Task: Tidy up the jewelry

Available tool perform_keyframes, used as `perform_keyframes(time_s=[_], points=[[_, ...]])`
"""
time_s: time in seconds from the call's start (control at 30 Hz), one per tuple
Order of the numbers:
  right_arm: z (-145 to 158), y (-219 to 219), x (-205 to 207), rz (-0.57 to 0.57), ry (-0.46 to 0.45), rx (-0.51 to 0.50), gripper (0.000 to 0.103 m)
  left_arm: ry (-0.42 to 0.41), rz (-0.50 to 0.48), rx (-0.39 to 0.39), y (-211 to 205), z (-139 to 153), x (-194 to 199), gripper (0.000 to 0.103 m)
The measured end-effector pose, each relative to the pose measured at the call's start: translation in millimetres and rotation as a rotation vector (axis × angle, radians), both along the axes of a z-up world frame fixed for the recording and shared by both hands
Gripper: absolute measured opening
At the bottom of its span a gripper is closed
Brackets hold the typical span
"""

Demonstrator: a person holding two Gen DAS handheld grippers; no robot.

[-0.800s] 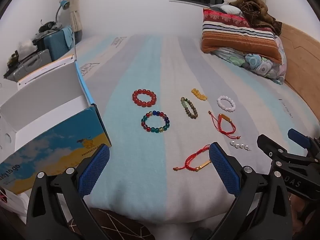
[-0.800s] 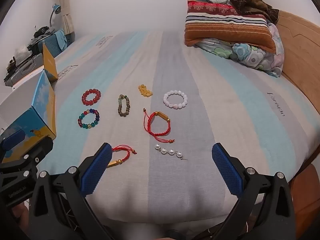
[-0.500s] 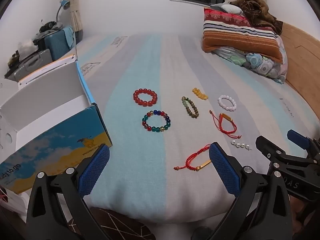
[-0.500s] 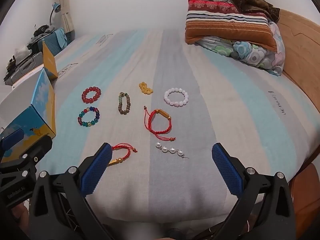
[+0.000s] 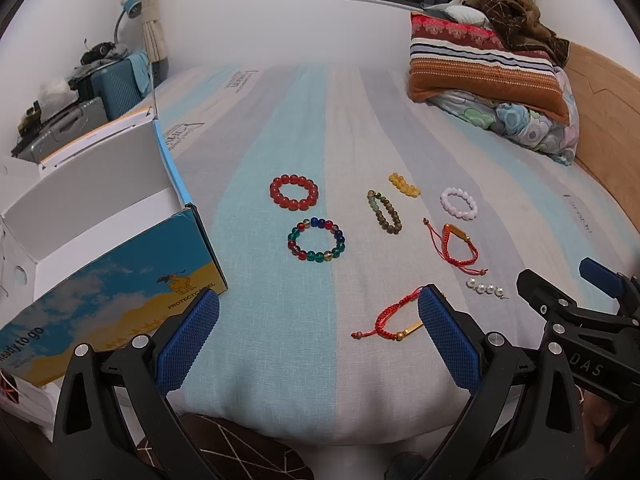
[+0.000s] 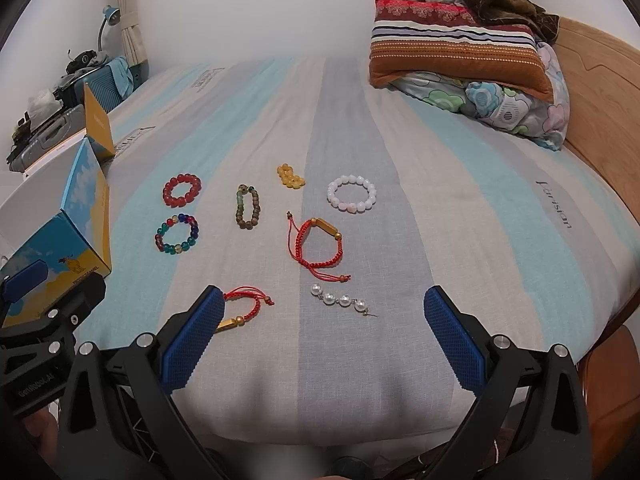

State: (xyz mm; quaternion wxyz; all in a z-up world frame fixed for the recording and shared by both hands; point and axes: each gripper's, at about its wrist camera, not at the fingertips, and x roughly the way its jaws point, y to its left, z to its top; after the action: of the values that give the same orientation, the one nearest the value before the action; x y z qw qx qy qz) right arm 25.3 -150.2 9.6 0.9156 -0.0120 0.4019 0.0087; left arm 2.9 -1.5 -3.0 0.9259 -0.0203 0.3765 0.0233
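Several pieces of jewelry lie on the striped bed: a red bead bracelet (image 5: 294, 192), a multicolour bead bracelet (image 5: 316, 239), a brown-green bead bracelet (image 5: 384, 212), a yellow bead piece (image 5: 405, 185), a white bead bracelet (image 5: 459, 203), two red cord bracelets (image 5: 456, 246) (image 5: 390, 318) and a pearl pin (image 6: 344, 300). An open blue and yellow box (image 5: 100, 240) stands at the left. My left gripper (image 5: 316, 340) is open and empty at the bed's near edge. My right gripper (image 6: 320, 340) is open and empty, just short of the pearl pin.
Striped and floral pillows (image 5: 488, 76) are piled at the far right by a wooden headboard (image 6: 600, 92). Suitcases and clutter (image 5: 92, 92) stand beyond the box at the left. The bed's front edge (image 5: 320, 420) drops off just under both grippers.
Both grippers have edged slightly forward toward the jewelry. Both stay open and nothing on the bed has moved.
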Motion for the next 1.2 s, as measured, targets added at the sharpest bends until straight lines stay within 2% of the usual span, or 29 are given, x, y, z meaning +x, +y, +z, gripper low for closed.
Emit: perform_keyframes(time_s=[1.2], points=[[2.1,1.0,-3.2,0.003,-0.006,-0.002,0.096,-0.009,0.007,0.021,0.1,3.0,-3.5,0.097]])
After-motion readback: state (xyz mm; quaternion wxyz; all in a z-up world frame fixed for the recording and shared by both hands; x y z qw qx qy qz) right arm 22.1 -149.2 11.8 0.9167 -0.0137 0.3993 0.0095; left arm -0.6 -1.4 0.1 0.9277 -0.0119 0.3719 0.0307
